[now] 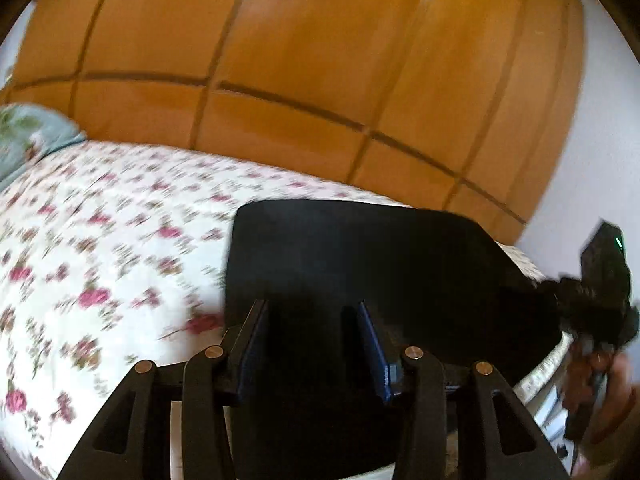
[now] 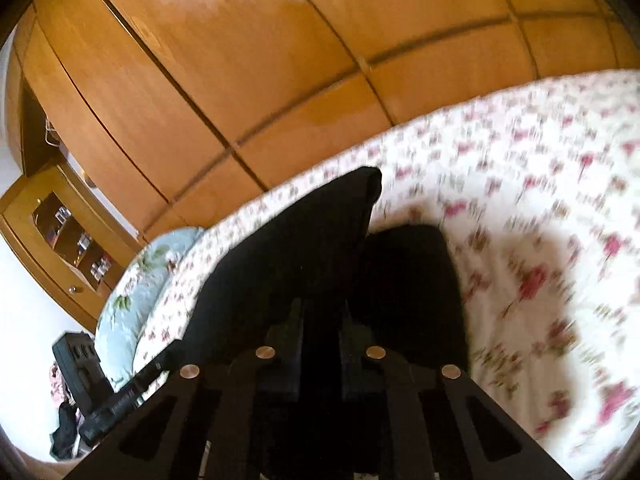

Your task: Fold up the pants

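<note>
- we see the black pants (image 1: pixel 360 264) lying on the bed (image 1: pixel 100 240), near the edge of the floral bedspread that is closest to us, with the wooden wardrobe (image 1: pixel 300 60) behind.
- in the left wrist view the pants already form a compact dark panel with a rounded far corner, so we judge that at least one fold is made.
- in the right wrist view the cloth (image 2: pixel 320 240) is not flat: one part stands up in a raised flap and a second dark part lies beside it, so the fold there looks unfinished.
- our left gripper (image 1: pixel 312 340) has its blue-padded fingers (image 1: pixel 374 352) moderately apart, with dark cloth between and in front of them; we cannot tell if they really pinch the cloth or only hover over it.
- our right gripper (image 2: pixel 320 336) has its fingers closer together, with only a narrow gap, and black cloth fills this gap; it seems to hold the pants, but the dark-on-dark picture does not let us be sure.
- both views are blurred by motion, so small details of the hem or the waistband are not readable.
- what is left, in our judgement: to lay the raised flap down, to align the edges, and perhaps one more fold to make a neat packet.
- a pale green pillow (image 2: pixel 136 280) lies at the end of the bed, well apart from the pants.
</note>
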`<state>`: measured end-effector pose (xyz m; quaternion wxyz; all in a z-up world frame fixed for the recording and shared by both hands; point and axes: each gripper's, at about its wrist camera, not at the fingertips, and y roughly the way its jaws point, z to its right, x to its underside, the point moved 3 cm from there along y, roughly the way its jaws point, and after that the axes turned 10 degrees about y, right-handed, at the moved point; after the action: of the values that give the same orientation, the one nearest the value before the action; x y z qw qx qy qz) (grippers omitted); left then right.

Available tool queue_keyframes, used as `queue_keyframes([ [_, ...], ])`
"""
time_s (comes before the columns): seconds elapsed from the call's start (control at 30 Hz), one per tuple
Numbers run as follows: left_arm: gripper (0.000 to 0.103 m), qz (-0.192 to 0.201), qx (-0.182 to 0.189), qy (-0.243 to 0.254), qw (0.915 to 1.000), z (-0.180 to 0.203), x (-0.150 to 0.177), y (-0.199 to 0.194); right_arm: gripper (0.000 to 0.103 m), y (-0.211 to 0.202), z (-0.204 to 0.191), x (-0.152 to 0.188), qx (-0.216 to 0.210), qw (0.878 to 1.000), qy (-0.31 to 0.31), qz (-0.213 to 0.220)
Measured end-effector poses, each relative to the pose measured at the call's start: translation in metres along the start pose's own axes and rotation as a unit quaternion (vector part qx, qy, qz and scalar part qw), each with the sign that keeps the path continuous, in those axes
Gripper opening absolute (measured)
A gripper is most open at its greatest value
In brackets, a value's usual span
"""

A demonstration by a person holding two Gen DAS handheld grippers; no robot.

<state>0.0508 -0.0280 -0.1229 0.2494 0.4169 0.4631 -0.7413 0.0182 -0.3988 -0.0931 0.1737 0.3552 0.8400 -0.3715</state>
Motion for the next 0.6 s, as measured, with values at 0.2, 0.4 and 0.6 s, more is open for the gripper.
queue_keyframes([
  [0.2,0.045,-0.029,0.02,0.071,0.9968,0.04,0.004,0.011,0.013,0.01,0.019,0.002,0.034,0.999,0.013,-0.028],
  [0.4,0.046,-0.048,-0.002,0.132,0.9901,0.055,0.022,0.025,0.013,0.029,0.059,0.018,0.043,0.996,0.061,-0.041],
  [0.6,0.046,-0.056,0.028,0.084,0.9944,0.039,0.005,0.013,0.026,0.009,0.041,0.008,0.068,0.996,0.041,-0.03],
])
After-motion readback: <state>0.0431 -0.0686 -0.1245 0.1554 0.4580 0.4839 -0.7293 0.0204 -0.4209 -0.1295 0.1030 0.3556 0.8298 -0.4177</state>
